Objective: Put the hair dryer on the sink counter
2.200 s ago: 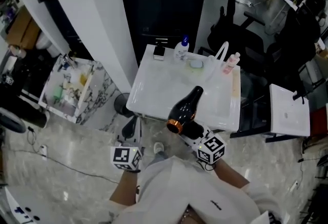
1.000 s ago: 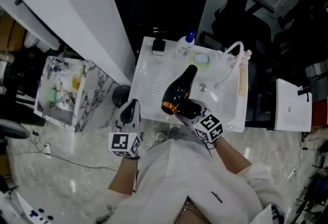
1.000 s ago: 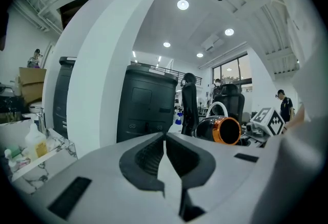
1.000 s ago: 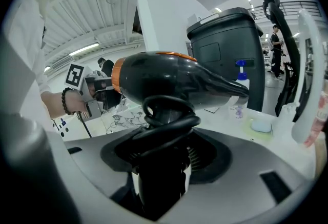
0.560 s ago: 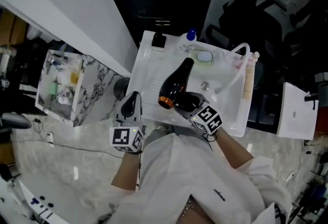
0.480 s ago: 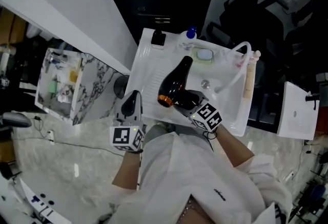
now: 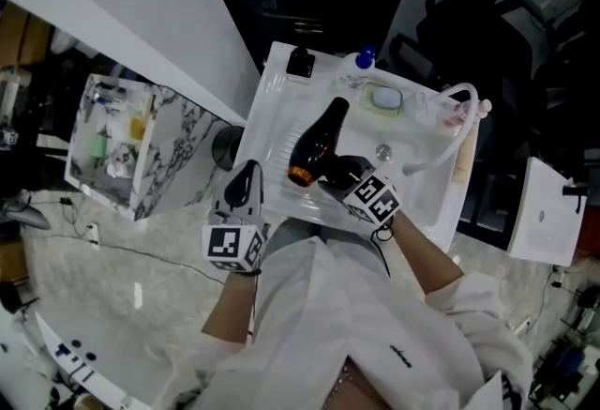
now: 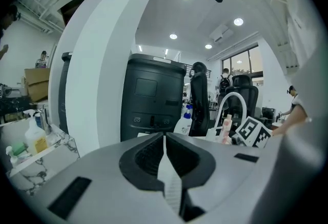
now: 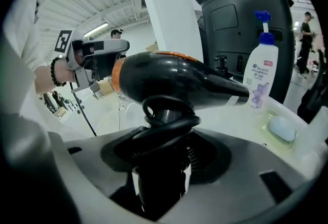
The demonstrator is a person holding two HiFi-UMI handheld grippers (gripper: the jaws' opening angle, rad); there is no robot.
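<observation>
White sink counter in front of me, standing on a pale marbled floor. Along its far edge, from my left: a small black object, a white pump bottle with a blue top, a pale soap bar in its dish, and a curved white faucet. The drain sits in the basin.

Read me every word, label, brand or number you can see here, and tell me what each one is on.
Nothing here can be read for certain.
pump bottle: dark print on its label, too small and blurred.
left gripper and right gripper cubes: square coded markers, no words.
white shirt: a small dark mark, too small to read.
hair dryer: no print readable.
</observation>
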